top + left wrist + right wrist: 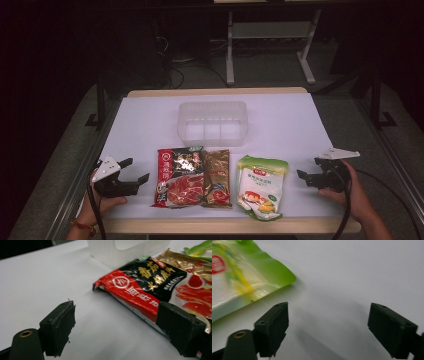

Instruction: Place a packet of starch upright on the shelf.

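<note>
Three food packets lie in a row near the table's front edge: a red and black packet (177,177) (145,290), a gold and brown packet (217,177) (185,262) touching its right side, and a green and white pouch (260,186) (239,282) further right. Behind them stands a clear plastic tub (212,122) (125,250). My left gripper (137,171) (115,326) rests left of the red packet, open, nothing between its jaws. My right gripper (308,169) (328,327) sits right of the green pouch, open over bare table.
The white table (150,120) has a wooden rim at front and back. Dark floor, metal rails and desk legs (230,50) lie beyond the far edge. Bare white surface lies around the tub and at both sides.
</note>
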Demonstrator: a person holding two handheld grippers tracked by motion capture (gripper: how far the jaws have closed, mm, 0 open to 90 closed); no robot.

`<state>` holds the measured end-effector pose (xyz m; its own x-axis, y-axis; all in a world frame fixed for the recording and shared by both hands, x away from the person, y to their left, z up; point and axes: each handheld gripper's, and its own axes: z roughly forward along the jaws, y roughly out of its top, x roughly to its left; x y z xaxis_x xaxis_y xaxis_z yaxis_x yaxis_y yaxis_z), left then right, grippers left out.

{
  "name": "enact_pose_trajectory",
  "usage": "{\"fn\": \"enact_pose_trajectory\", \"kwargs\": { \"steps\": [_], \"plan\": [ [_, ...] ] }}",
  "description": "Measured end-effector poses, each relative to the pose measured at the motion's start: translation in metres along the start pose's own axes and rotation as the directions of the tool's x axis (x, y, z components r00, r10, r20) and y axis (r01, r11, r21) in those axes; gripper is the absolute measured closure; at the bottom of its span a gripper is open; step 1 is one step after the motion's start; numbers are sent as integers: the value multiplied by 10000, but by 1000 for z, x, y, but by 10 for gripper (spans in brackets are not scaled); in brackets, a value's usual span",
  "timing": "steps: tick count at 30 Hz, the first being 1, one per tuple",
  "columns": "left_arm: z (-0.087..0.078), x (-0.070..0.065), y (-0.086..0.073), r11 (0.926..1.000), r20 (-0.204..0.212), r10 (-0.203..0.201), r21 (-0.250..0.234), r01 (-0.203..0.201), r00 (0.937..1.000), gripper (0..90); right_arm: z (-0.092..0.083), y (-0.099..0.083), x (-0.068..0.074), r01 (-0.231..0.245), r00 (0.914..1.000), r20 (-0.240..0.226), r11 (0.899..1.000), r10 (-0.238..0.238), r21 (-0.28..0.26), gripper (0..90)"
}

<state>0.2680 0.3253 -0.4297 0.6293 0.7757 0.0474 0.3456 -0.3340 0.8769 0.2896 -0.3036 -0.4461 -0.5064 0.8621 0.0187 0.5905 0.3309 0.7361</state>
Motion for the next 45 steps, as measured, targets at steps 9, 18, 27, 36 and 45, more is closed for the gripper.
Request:
{"fn": "enact_pose_trajectory", "kwargs": {
  "steps": [9, 18, 27, 36, 45],
  "plan": [
    [-1, -6, 1, 9983, -135, 266, -520, -273, 9996, 163, -31, 11, 17, 1522, 9883, 217, 9655, -1510, -2111, 197],
    [0, -14, 2, 9981, 108, 504, -372, -499, 9987, 163, -28, 14, 24, 1197, 9899, -570, 9801, -1301, -1585, 204],
    [6, -19, 1, 9974, 144, 708, -106, -706, 9974, 164, -12, 16, 34, 875, 9772, -1895, 9948, -959, -523, 186],
    [5, -22, 2, 9964, 226, 840, -132, -837, 9962, 164, -1, 13, 34, 323, 9584, -2839, 9994, -279, 106, 170],
    [6, -26, 4, 9960, 389, 885, -164, -879, 9953, 164, 10, 11, 37, 3, 9389, -3435, 9977, 233, 684, 145]
  ]
}}
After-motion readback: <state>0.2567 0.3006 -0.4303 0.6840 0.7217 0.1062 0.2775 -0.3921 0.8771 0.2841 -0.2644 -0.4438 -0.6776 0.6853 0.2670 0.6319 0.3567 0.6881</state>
